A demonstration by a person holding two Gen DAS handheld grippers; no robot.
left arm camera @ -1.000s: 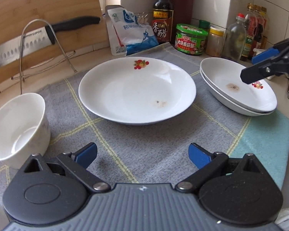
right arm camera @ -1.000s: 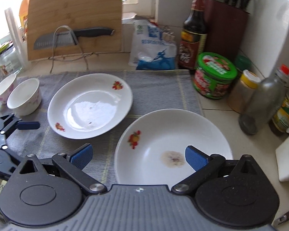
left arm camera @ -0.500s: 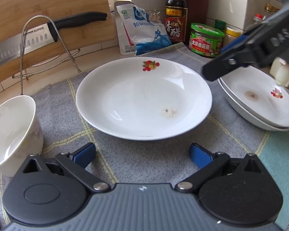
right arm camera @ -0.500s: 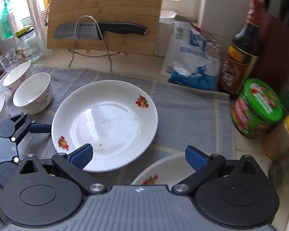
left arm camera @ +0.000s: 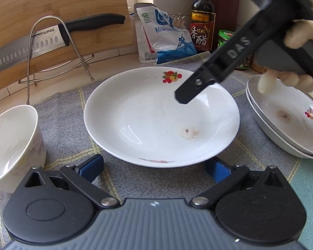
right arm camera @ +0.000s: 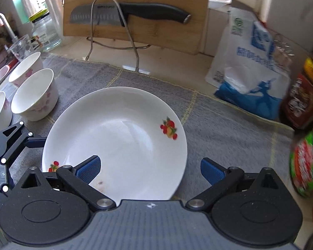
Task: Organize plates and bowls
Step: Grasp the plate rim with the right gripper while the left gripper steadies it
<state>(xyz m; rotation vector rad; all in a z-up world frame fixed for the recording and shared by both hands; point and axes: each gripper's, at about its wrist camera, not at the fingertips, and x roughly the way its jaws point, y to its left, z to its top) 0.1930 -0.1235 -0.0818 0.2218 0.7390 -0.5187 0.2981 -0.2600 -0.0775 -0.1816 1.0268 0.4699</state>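
Note:
A white deep plate (left arm camera: 156, 114) with fruit prints and a brown stain lies on the grey cloth (left arm camera: 68, 112). My left gripper (left arm camera: 153, 167) is open, its blue pads on either side of the plate's near rim and not pressing on it. My right gripper (right arm camera: 150, 170) is open above the same plate (right arm camera: 119, 141), one pad over the inside and one outside the right rim. In the left wrist view one of its black fingers (left arm camera: 187, 93) hangs over the plate, held by a person's hand (left arm camera: 292, 79). Two stacked plates (left arm camera: 285, 125) sit to the right.
White flowered bowls (right arm camera: 34, 95) stand in a group at the cloth's left, one of them the bowl (left arm camera: 12, 145) in the left wrist view. Behind are a knife (left arm camera: 52, 37) on a wire rack, a cutting board (left arm camera: 62, 10), a salt bag (left arm camera: 164, 39), a vinegar bottle (left arm camera: 202, 20) and a green-lidded jar (right arm camera: 308, 158).
My right gripper has swung left from above the stacked plates to over the single plate. My left gripper has come closer to that plate's near rim and its jaws have spread a little.

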